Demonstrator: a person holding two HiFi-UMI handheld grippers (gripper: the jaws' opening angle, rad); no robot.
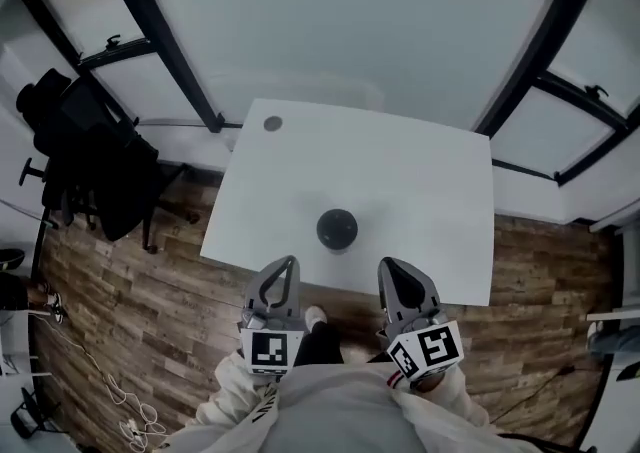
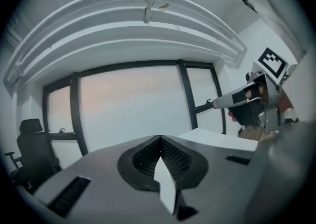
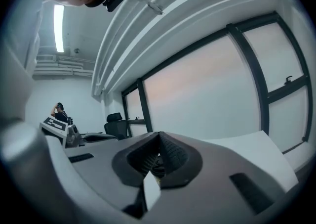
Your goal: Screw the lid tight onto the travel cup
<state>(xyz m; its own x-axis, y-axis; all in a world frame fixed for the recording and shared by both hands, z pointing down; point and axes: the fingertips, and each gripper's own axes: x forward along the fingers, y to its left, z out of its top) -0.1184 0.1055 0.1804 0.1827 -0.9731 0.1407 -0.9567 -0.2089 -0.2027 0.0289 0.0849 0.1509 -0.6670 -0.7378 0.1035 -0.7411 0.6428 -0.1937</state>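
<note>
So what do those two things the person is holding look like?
Both are grey plastic. The left gripper and right gripper each taper to a point, with dark ribbed pads on the inner faces. Each carries a white cube printed with black square markers. The person's sleeves are pale grey.

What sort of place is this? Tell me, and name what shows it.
Probably an office: a white desk, a black office chair, tall black-framed windows and wood-plank flooring.
</note>
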